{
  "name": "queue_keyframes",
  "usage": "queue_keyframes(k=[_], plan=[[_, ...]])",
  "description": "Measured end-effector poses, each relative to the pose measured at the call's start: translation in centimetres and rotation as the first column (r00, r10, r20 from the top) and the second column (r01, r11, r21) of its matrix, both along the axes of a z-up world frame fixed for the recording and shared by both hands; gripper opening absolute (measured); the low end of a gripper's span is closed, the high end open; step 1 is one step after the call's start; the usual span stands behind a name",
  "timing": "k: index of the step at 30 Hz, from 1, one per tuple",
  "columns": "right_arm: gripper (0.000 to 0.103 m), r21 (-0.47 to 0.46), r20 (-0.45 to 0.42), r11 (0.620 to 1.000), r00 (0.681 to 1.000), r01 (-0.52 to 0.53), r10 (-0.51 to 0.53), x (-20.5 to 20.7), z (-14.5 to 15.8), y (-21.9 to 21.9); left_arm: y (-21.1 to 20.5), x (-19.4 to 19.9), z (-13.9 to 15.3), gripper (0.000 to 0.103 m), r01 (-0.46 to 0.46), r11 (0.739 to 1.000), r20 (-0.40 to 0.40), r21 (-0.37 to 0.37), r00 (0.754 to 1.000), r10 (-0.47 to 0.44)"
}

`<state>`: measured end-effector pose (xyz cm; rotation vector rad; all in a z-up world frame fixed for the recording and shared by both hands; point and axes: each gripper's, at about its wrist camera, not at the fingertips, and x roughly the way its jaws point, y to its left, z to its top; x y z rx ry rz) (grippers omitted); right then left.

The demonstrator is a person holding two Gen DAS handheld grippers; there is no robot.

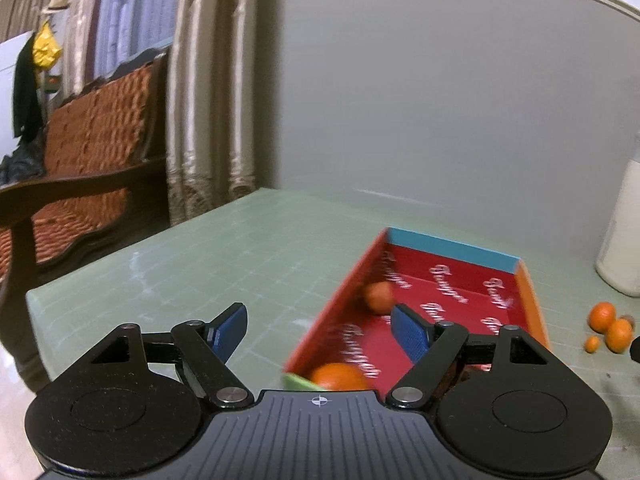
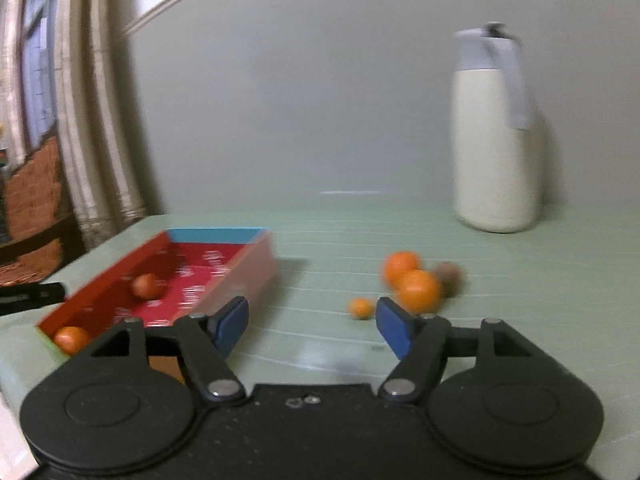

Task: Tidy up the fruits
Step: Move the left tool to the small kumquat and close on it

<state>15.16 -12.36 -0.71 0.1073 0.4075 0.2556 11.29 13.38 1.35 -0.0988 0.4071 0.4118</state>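
2 oranges in red box (image 2: 160, 280), right gripper (image 2: 312, 324) empty, jaws apart

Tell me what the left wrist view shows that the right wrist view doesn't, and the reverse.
Only the left wrist view shows the left gripper, open and empty, and a hat and yellow bag hanging by the curtains.

Only the right wrist view shows the right gripper, open and empty, the whole white jug with its grey lid, and a brown fruit behind the loose oranges.

Both show the red box holding two oranges, and the loose oranges on the green table.
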Motion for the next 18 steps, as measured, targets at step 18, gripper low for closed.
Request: queue_keyframes(k=[18], plan=[[0.095, -0.048, 0.102, 0.865, 0.864, 0.500, -0.493, -2.5, -1.2, -12.4, -17.1, 6.0, -0.4, 0.079, 0.459, 0.878, -0.125, 0.137, 0.887, -0.444]])
